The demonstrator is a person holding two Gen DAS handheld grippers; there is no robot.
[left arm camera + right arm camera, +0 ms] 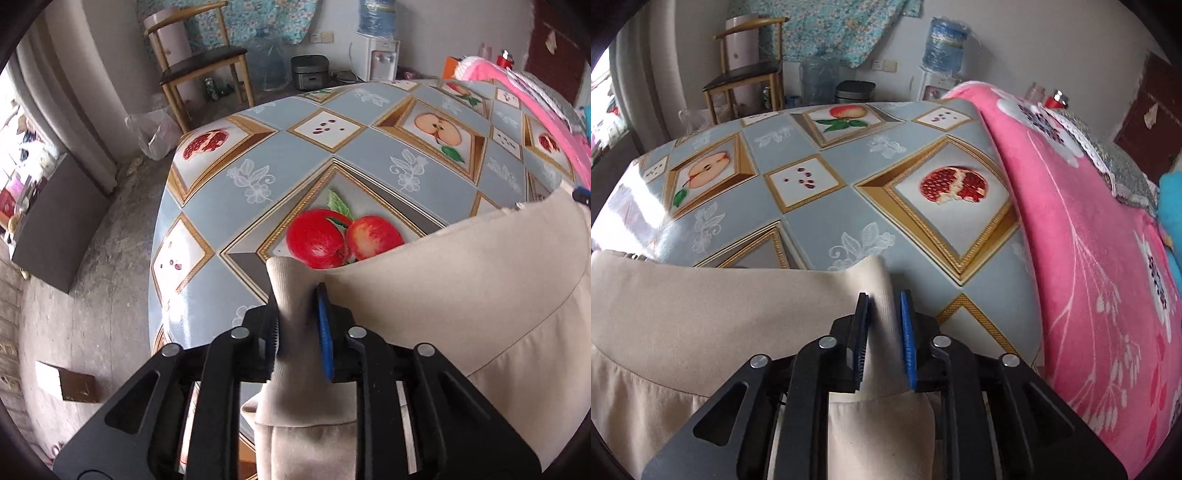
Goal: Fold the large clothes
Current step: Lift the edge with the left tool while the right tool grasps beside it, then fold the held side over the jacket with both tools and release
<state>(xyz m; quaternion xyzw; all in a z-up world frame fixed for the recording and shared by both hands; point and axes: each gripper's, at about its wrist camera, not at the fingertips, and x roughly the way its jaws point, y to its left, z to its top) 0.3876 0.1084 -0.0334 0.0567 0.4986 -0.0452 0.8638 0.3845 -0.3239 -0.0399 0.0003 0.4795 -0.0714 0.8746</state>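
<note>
A large beige garment (461,288) lies over the near part of a table with a fruit-print cloth (295,162). My left gripper (298,295) is shut on the garment's left corner, a ribbed edge standing up between the fingers. My right gripper (884,301) is shut on the garment's right corner (879,280). The beige garment (720,306) stretches between the two grippers, its far edge taut across the table (820,218). The part below the grippers hangs off the near side.
A pink floral blanket (1089,258) covers the table's right side, with a silvery cloth (1123,170) on top. Beyond the table stand a wooden chair (199,66), water bottles, a dispenser (380,55) and a rice cooker (310,72). A dark cabinet (55,229) stands left.
</note>
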